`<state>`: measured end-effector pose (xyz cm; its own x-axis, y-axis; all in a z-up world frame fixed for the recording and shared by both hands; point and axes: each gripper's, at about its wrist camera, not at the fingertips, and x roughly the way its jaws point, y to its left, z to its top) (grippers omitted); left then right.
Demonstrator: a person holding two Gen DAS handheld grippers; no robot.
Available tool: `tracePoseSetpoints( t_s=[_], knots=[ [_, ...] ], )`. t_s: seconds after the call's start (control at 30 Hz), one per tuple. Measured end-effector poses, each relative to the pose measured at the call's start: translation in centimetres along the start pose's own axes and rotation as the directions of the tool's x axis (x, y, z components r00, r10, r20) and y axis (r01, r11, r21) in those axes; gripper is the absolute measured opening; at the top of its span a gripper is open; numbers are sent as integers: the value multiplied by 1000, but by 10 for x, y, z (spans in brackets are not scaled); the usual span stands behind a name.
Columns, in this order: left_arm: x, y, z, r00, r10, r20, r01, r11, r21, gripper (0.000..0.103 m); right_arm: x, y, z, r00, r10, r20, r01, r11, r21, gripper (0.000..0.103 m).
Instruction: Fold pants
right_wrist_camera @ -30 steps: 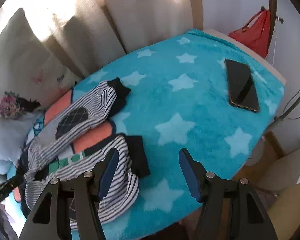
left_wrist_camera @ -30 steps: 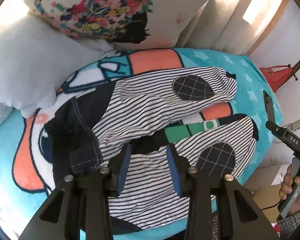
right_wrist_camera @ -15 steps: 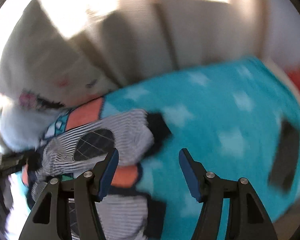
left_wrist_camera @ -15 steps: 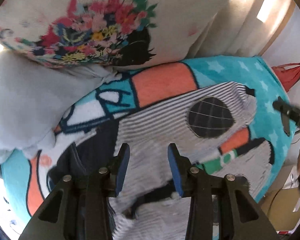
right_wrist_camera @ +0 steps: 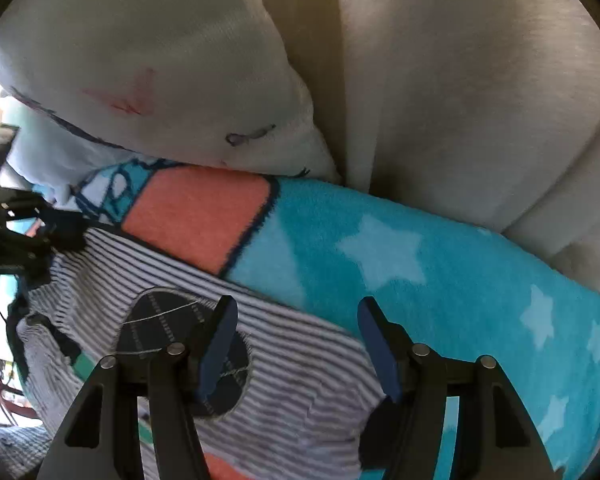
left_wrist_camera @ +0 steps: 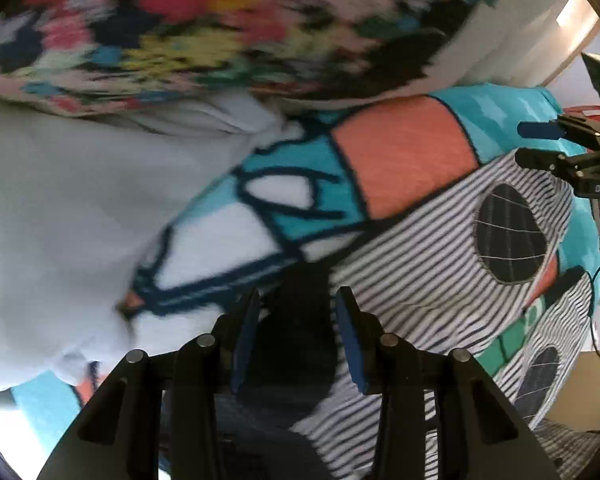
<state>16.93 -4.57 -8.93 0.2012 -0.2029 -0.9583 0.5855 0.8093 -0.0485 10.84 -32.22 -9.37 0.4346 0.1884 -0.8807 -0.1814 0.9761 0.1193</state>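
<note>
Blue-padded fingers of the left gripper (left_wrist_camera: 294, 334) stand parted, nothing pinched between them; they hang over the dark waistband end of the striped pants (left_wrist_camera: 432, 276), contact with the cloth not determinable. Lower part of that dark area is hidden behind the gripper body. Right gripper (right_wrist_camera: 294, 344) likewise wide apart and holding nothing, poised over the far leg of the pants (right_wrist_camera: 308, 364) near its cuffed end; the left finger overlaps a dark oval knee patch (right_wrist_camera: 168, 328), so part of the patch is masked. Pants lie spread on the turquoise star blanket (right_wrist_camera: 440, 292), both legs running outward, a second knee patch (left_wrist_camera: 538, 372) on the nearer leg cut off toward the frame edge. An orange panel of the blanket print (left_wrist_camera: 404, 152) shows just beyond the upper leg. Floral pillow (left_wrist_camera: 204, 28) in the left view is heavily motion-blurred, pattern unreadable. Pale grey cushion (left_wrist_camera: 72, 216) sits beside it. Beige curtain (right_wrist_camera: 480, 92) fills the back of the right view. Right gripper's tips also appear at the left view's right edge (left_wrist_camera: 540, 144), partly cropped.
</note>
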Motion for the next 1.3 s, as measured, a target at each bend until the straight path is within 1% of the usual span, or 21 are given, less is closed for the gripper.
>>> tracePoseSetpoints(
  t_s=[0.07,0.1,0.17,0.2,0.3,0.33,0.37,0.4,0.43,0.47,0.57,0.63,0.7,0.8,0.87,0.97,1.0,1.1,1.13,1.23,1.3],
  knots=[
    [1,7,-3,1000,-23,-8,23,1000,-6,40,7,-1,1,1000,23,-17,-23,1000,5,67],
    [5,8,-5,1000,-23,-20,23,1000,6,43,12,-2,1,999,46,-27,-45,999,13,67],
    [12,6,-9,999,-2,-39,4,999,45,45,20,-1,2,997,61,-41,-60,998,13,67],
    [13,3,-9,999,11,-31,-9,998,69,48,25,0,0,996,70,-55,-69,998,12,67],
    [15,-2,-7,999,23,-37,-20,996,88,50,29,4,-3,995,82,-60,-82,997,-6,67],
    [15,-3,-7,999,27,-40,-24,995,92,50,30,6,-5,993,99,-68,-100,995,-13,63],
    [16,-7,-5,999,31,-43,-27,995,95,48,31,9,-6,991,106,-78,-108,994,-21,44],
    [15,-9,-5,999,27,-44,-23,995,93,32,31,10,-7,990,110,-88,-112,993,-26,32],
    [12,-11,-5,999,28,-36,-25,995,97,10,32,10,-9,986,132,-102,-134,991,-16,11],
    [13,-17,0,999,25,-39,-20,994,104,9,33,10,-10,980,161,-113,-161,987,4,8],
    [5,-27,-2,999,46,-13,-44,992,115,9,26,12,-13,980,173,-100,-171,985,34,6],
    [-9,-30,-6,999,45,24,-47,994,102,9,15,13,-13,981,179,-69,-174,982,69,6],
    [-29,-33,-12,997,26,67,-32,996,85,9,-4,15,-14,983,182,-23,-179,979,93,6],
    [-62,-40,-29,991,-5,134,-6,997,80,9,-35,22,-21,983,180,26,-182,978,100,6],
    [-84,-46,-46,984,-25,174,9,996,88,9,-59,32,-34,983,174,51,-178,980,94,6],
    [-106,-48,-70,976,-65,207,44,993,108,9,-87,48,-59,984,160,76,-166,982,87,6],
    [-113,-52,-82,974,-78,214,54,992,116,9,-91,53,-64,984,159,80,-166,982,88,6],
    [-121,-65,-119,970,-114,215,90,989,118,9,-111,69,-100,984,158,83,-167,979,116,6],
    [-123,-61,-132,970,-118,214,94,989,118,9,-112,75,-109,984,159,80,-169,978,125,6],
    [-117,-59,-172,974,-144,175,128,987,99,9,-114,92,-147,986,162,49,-168,973,157,6],
    [-104,-63,-190,980,-144,137,131,986,99,9,-109,100,-173,984,177,24,-178,964,197,6]
  ],
)
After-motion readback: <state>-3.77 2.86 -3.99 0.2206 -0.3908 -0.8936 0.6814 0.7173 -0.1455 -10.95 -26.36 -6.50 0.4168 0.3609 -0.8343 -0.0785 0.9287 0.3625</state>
